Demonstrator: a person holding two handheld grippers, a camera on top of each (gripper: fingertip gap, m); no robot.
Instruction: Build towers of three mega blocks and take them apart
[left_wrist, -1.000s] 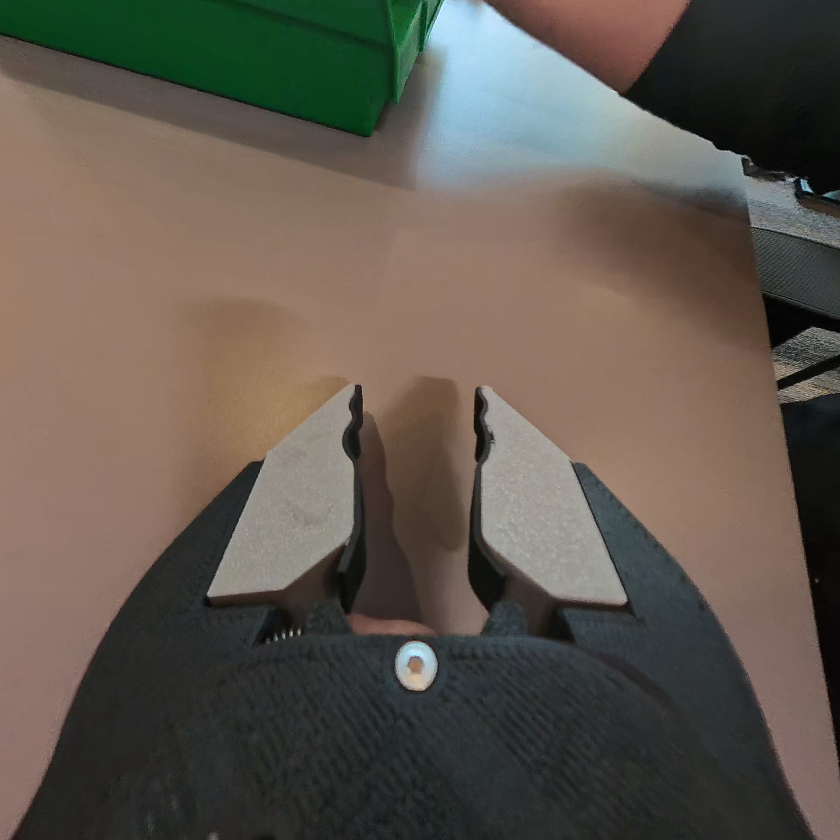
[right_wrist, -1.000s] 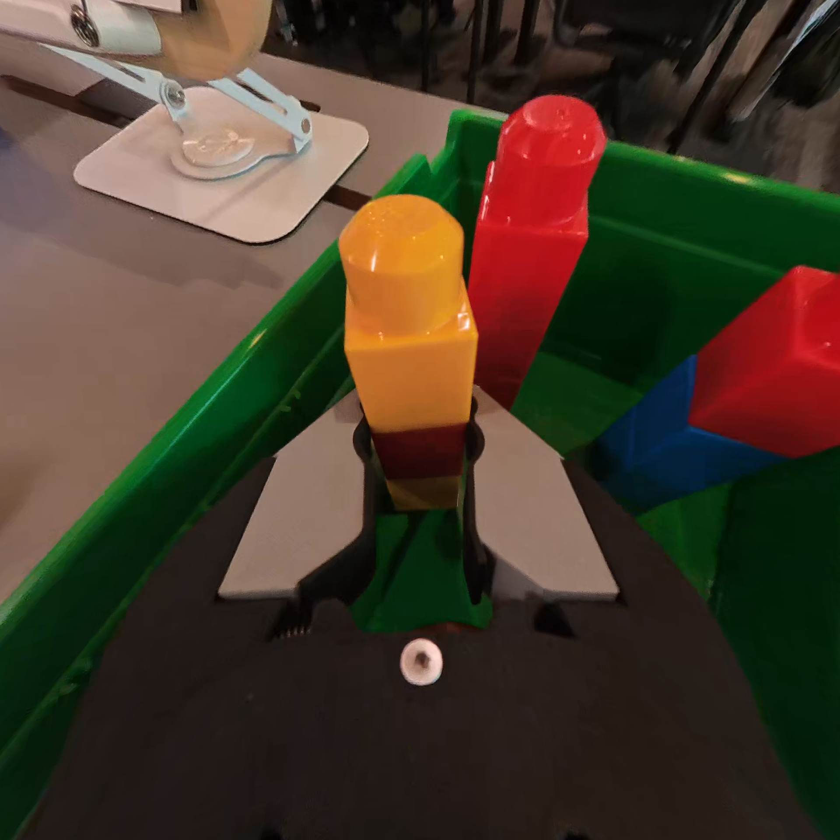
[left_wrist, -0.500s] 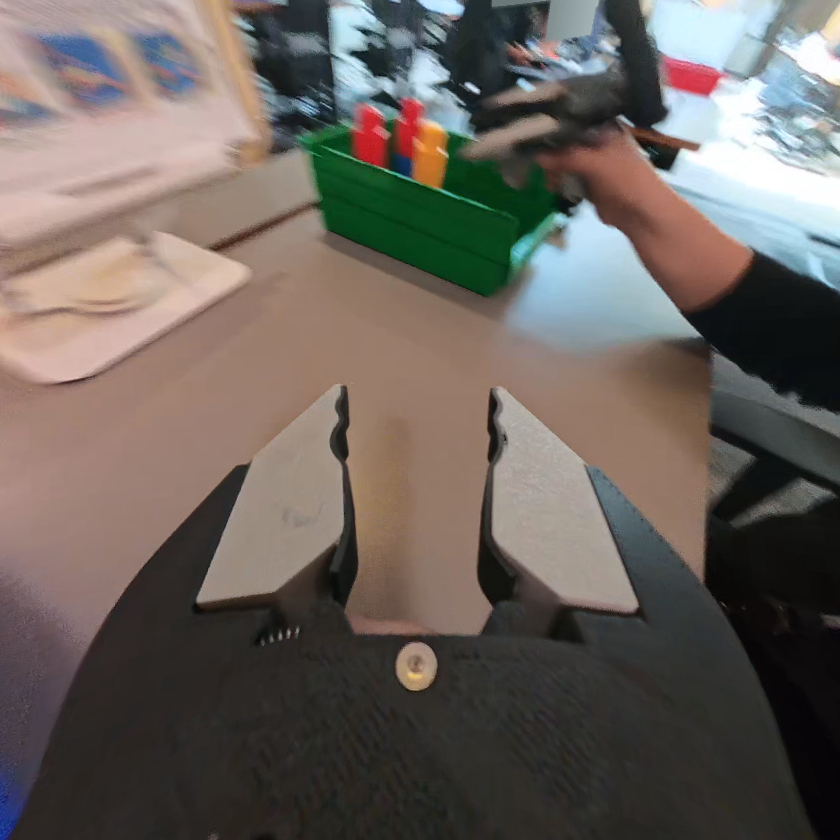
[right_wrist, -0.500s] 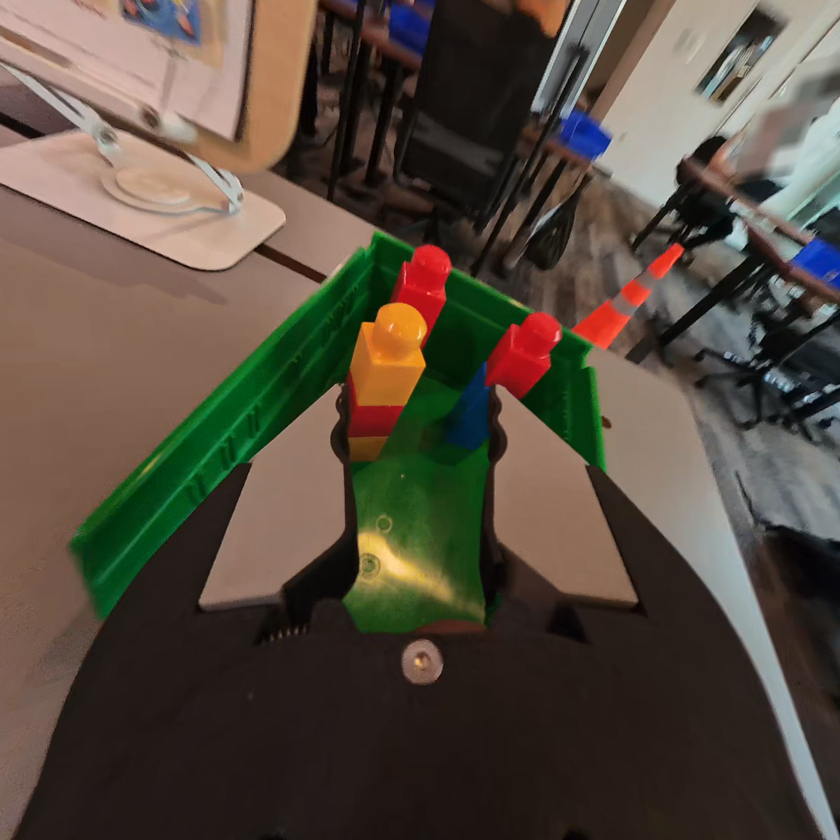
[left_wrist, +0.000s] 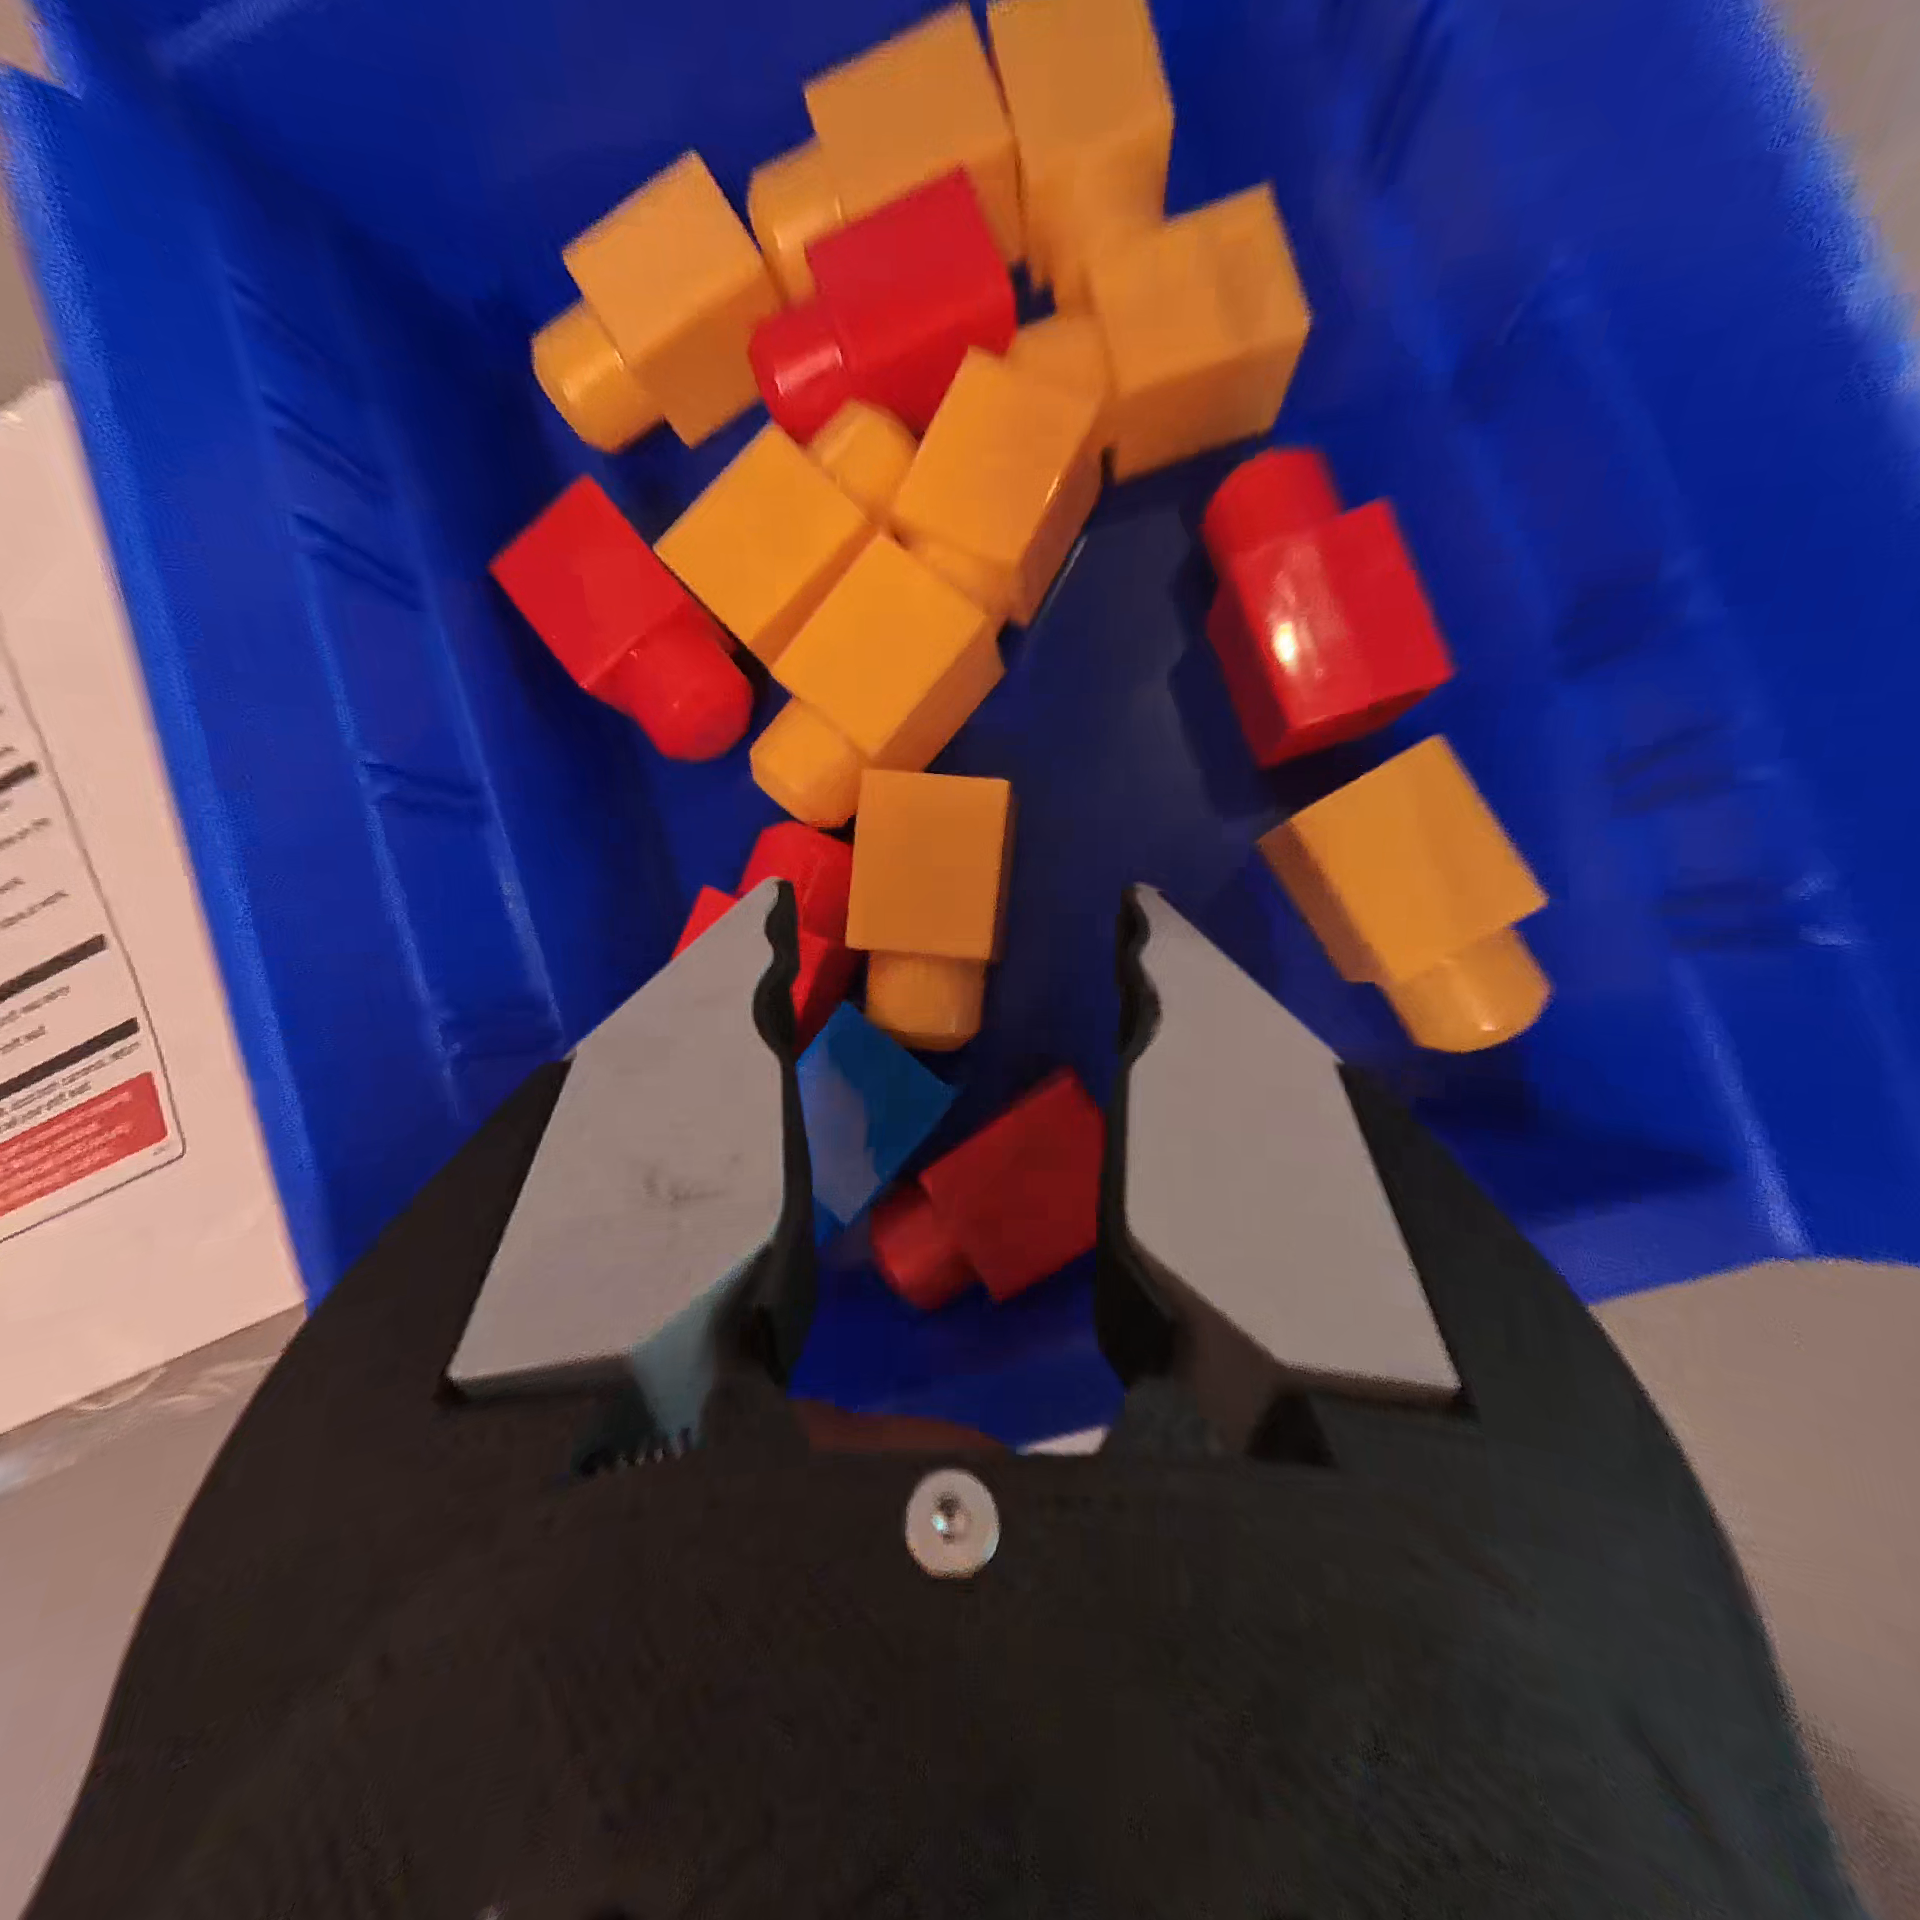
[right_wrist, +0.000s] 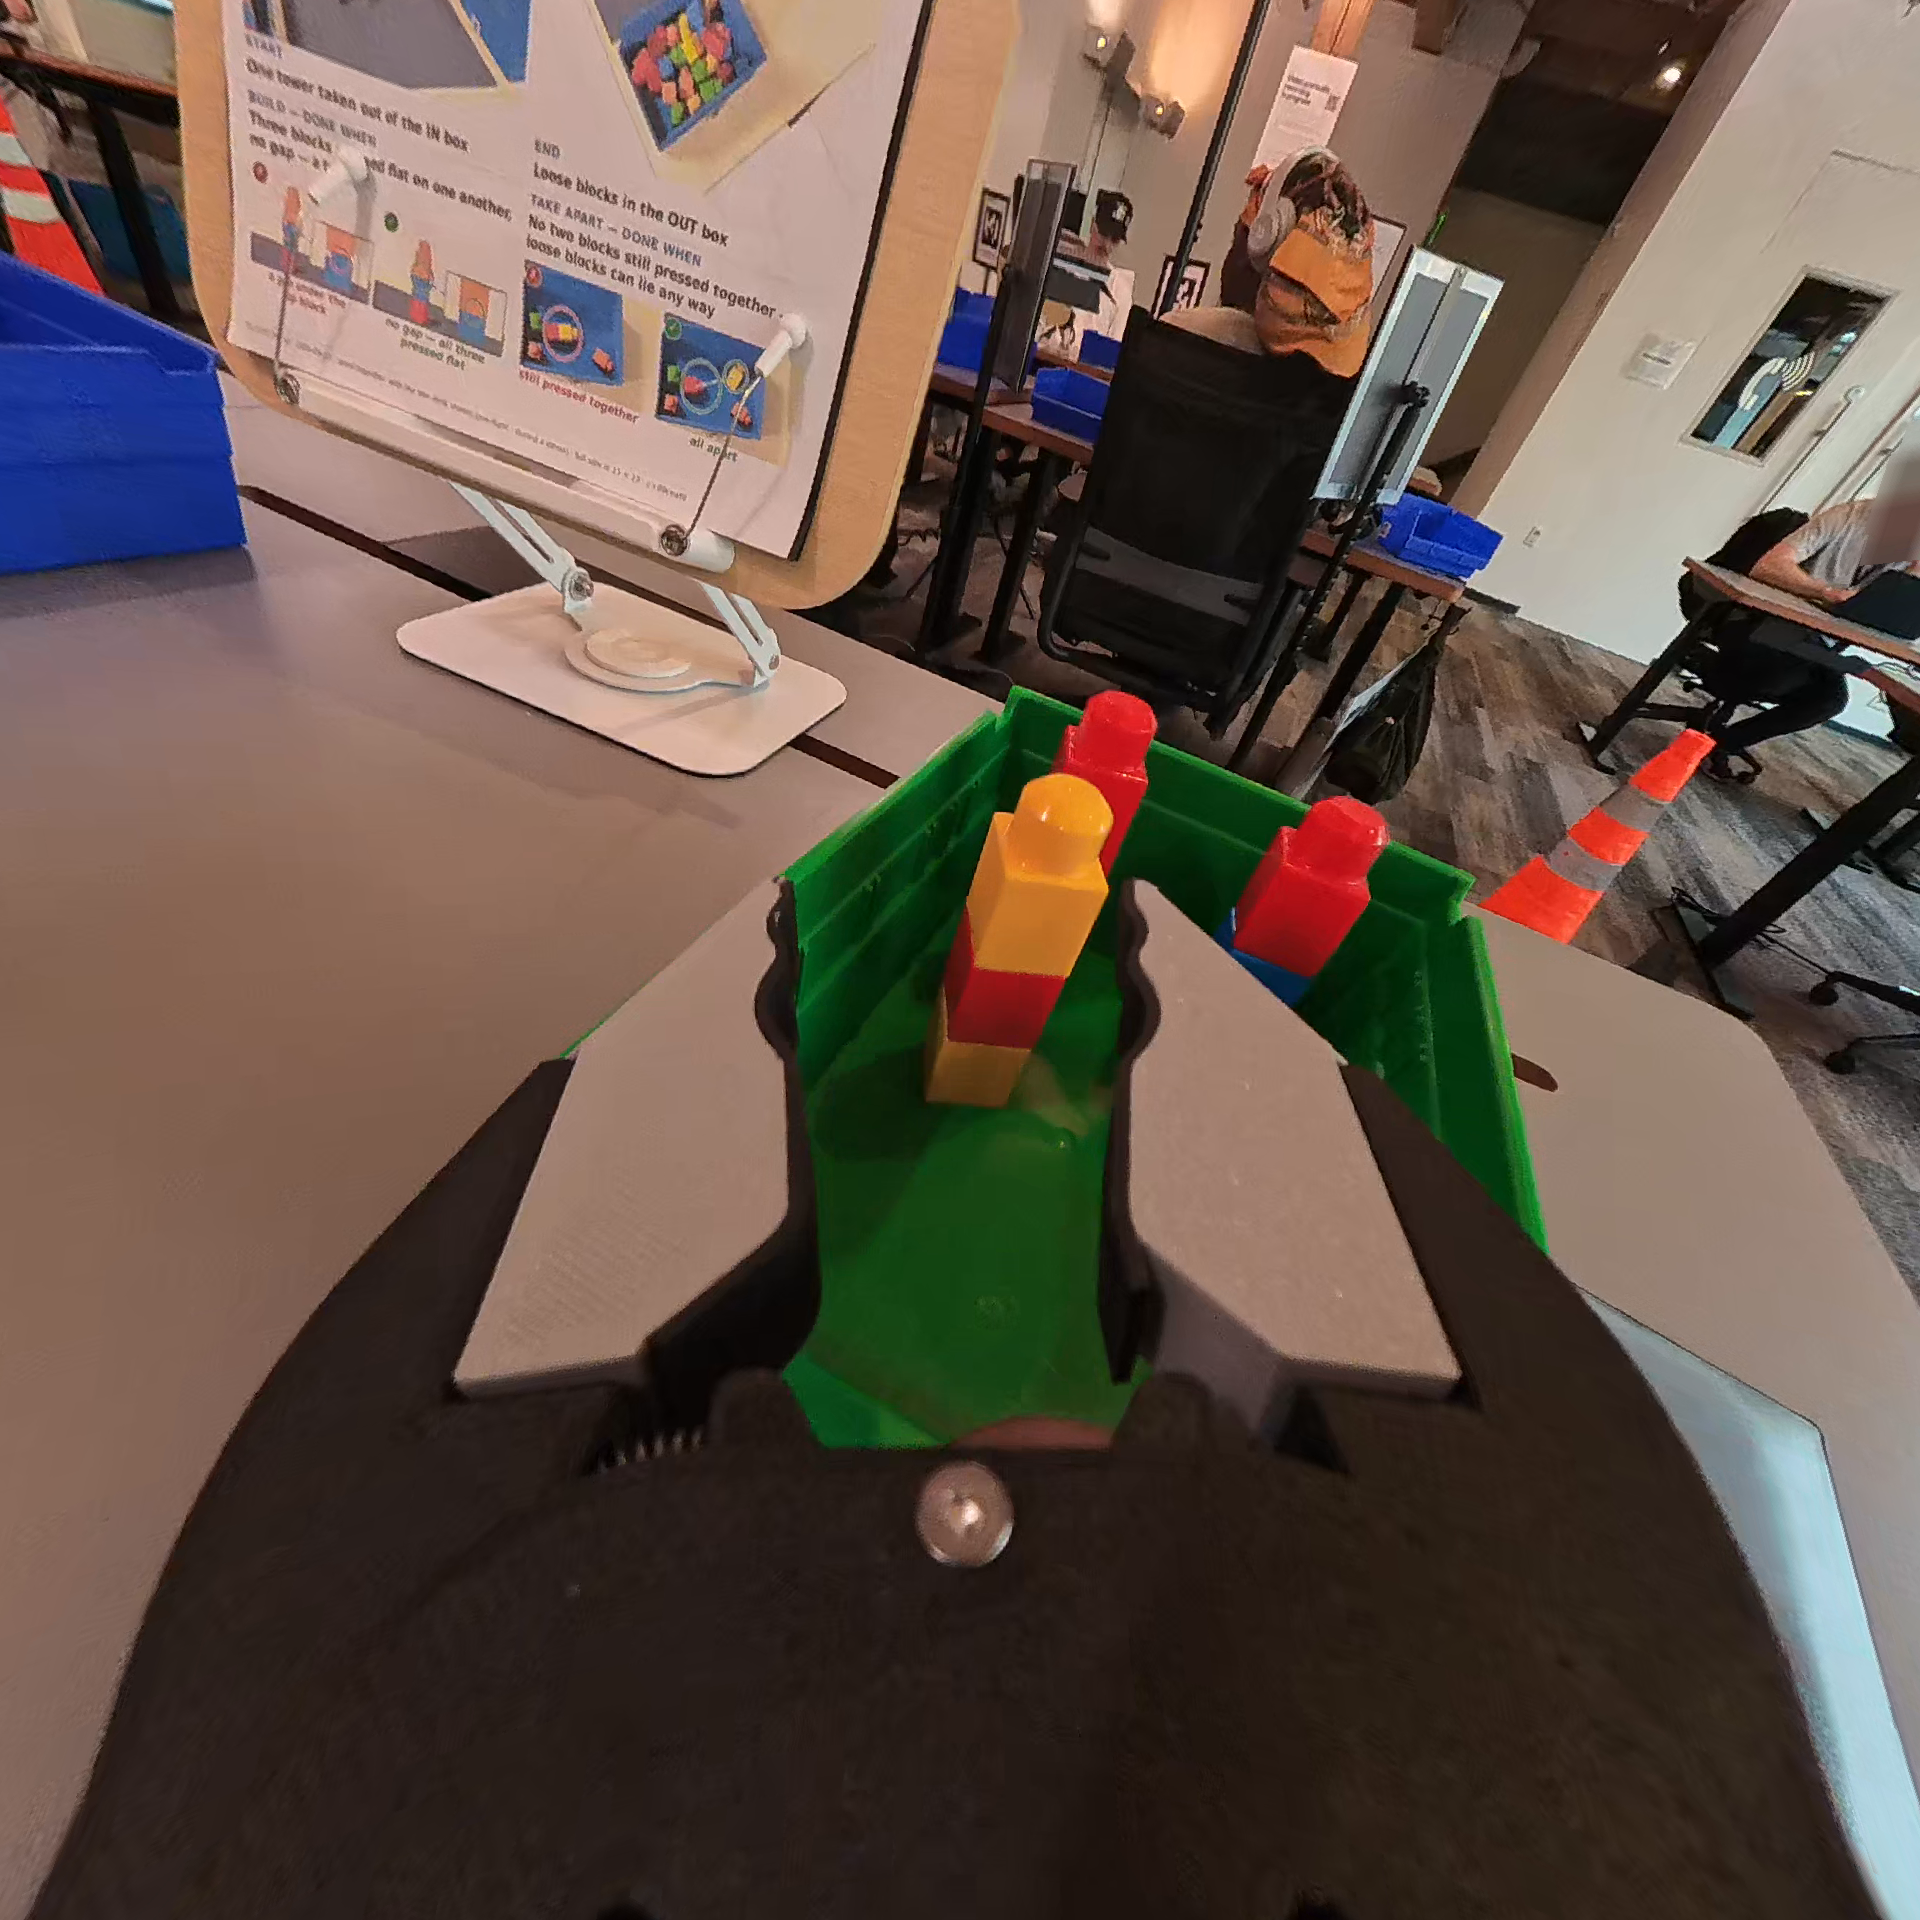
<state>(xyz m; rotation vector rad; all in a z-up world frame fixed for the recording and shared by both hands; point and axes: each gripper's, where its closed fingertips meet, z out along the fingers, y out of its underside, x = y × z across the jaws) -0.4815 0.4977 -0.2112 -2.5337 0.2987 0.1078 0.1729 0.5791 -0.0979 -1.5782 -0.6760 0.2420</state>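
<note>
In the left wrist view my left gripper (left_wrist: 951, 940) is open and empty above a blue bin (left_wrist: 312, 644) full of several loose yellow and red blocks. A yellow block (left_wrist: 925, 904) lies just beyond the fingertips, apart from both pads, with a blue block (left_wrist: 868, 1117) and a red block (left_wrist: 1003, 1184) lower between the fingers. In the right wrist view my right gripper (right_wrist: 951, 935) is open and empty, drawn back above a green bin (right_wrist: 1455, 1049). A yellow-red-yellow tower (right_wrist: 1013, 956) stands in it, free of the pads. Two red-topped towers (right_wrist: 1107, 764) (right_wrist: 1309, 894) stand behind.
A white instruction board on a stand (right_wrist: 561, 312) sits at the back of the grey table (right_wrist: 312, 883). A white sheet (left_wrist: 94, 935) lies left of the blue bin, whose corner shows in the right wrist view (right_wrist: 104, 447). Chairs, desks, seated people and an orange cone (right_wrist: 1600, 842) lie beyond. Tip to tip, the grippers are about 65 cm apart.
My right gripper opened, let go of the yellow-red-yellow tower in the green bin and drew back. My left gripper opened wider and swung from the bare table to over the blue bin.
</note>
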